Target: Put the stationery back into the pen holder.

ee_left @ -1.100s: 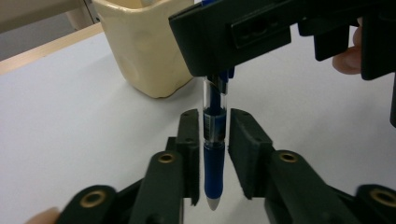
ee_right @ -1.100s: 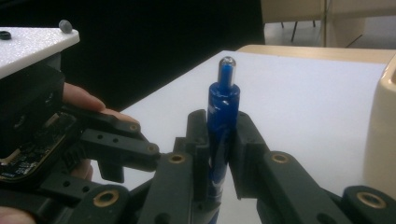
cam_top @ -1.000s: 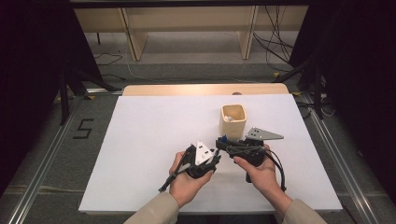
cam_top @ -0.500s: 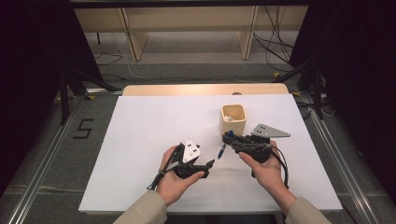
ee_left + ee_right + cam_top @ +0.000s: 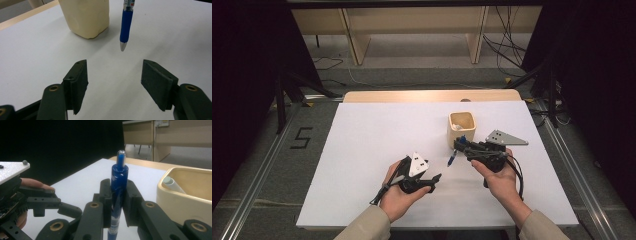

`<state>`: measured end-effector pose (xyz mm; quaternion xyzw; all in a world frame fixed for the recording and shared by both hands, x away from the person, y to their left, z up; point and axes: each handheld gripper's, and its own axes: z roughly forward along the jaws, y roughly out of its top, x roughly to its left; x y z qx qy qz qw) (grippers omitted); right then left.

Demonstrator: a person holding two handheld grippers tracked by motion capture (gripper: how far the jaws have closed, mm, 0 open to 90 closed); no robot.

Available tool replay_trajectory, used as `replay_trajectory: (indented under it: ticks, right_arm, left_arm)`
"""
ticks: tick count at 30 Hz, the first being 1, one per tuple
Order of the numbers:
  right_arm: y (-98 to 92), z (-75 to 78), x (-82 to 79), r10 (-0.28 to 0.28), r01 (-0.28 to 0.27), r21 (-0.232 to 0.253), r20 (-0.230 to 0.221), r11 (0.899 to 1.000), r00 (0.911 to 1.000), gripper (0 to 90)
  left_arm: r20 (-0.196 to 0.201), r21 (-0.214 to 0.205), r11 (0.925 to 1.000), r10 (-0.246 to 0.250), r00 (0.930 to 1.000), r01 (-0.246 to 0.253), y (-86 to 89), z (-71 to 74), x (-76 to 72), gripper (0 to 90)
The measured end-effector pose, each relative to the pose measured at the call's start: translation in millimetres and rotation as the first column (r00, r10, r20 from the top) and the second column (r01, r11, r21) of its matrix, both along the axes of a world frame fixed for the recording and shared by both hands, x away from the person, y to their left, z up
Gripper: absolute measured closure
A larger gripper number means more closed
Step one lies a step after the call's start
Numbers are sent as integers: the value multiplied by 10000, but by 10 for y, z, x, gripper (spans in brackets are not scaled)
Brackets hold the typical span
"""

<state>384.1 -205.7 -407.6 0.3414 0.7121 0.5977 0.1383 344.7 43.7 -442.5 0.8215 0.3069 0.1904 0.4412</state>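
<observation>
High view: a blue pen (image 5: 452,159) is clamped upright in the right gripper (image 5: 460,146) just beside the beige cup (image 5: 461,129), while the left gripper (image 5: 435,178) is held spread and empty, so carrying and lowering the pen into the cup is judged the next move.

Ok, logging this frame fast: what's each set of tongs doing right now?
Left tongs: open, holding nothing.
Right tongs: closed on the blue pen, near the cup.
</observation>
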Motion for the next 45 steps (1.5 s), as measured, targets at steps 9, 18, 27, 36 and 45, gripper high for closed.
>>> replay_trajectory:
  ticks: [9, 18, 27, 36, 45]
  right_arm:
    - [-2, 31, -4, 81, -80, 365, -26, 9993, 10000, 795]
    - [18, 64, -25, 451, -413, 1102, -317, 9930, 9985, 795]
    - [27, 44, -25, 656, -579, 1347, -537, 9892, 9964, 795]
    - [-43, -1, 16, 616, -513, 1147, -876, 9921, 9943, 586]
    - [-184, 3, 18, 1060, -1185, -1391, -937, 9832, 9899, 345]
  left_arm:
    - [142, 65, 9993, -356, 9993, 355, -91, -31, 5, 479]
    - [539, -57, 9980, -633, 9965, 637, -239, -42, 104, 564]
    - [918, -266, 9968, -732, 9931, 759, -258, 8, 124, 783]
    - [234, 561, 9963, -668, 9975, 654, -151, 81, 139, 798]
    - [-1023, 3241, 9278, -1595, 9819, 1845, -10, 112, 181, 799]
